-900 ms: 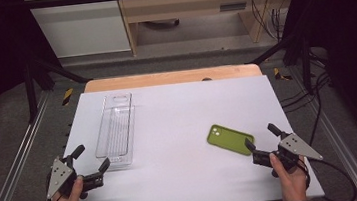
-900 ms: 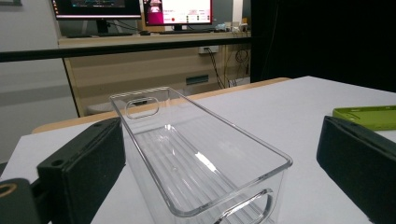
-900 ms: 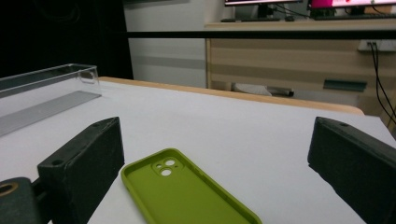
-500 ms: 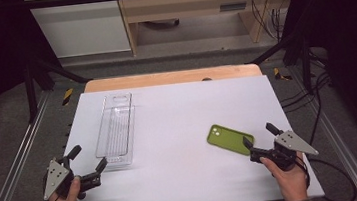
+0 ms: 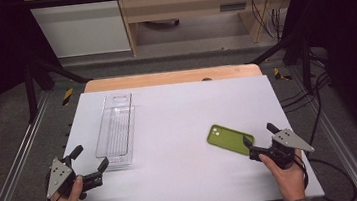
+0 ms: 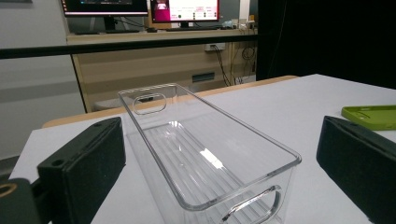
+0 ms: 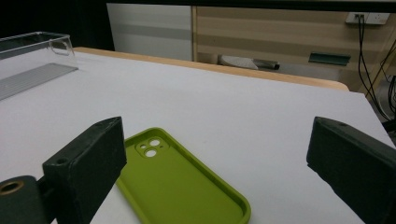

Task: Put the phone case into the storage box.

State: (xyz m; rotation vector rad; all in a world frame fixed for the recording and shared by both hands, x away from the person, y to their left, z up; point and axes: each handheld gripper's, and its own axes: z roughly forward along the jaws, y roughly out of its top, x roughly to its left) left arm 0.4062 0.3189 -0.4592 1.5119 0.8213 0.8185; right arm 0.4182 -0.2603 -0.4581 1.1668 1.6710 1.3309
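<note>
Two tongs are being held low over the white counter [image 5: 179, 130], one in each hand, at the near edge. The left tongs [image 5: 90, 165] are being gripped by the left hand [image 5: 68, 195] near the counter's near left corner, with the jaws spread wide and nothing between them. They are being pointed toward the near end of a clear plastic bin [image 5: 115, 129], which is lying lengthwise on the left half of the counter, just beyond the jaw tips and not being touched. In the left gripper view the clear plastic bin [image 6: 205, 154] is being seen between the two black jaws, upright, with a handle slot cut into each short end.

The right tongs [image 5: 260, 141] are being held by the right hand [image 5: 287, 174] near the counter's near right corner, jaws likewise released and gripping nothing. A green phone case [image 5: 230, 139] is lying flat on the counter just ahead of them, with the left jaw tip close to its near end; whether that tip is touching the case cannot be told. In the right gripper view the green phone case [image 7: 182, 186] is being shown hollow side up, camera holes at its far end, partly behind the left jaw. The bin and the case are lying well apart.
</note>
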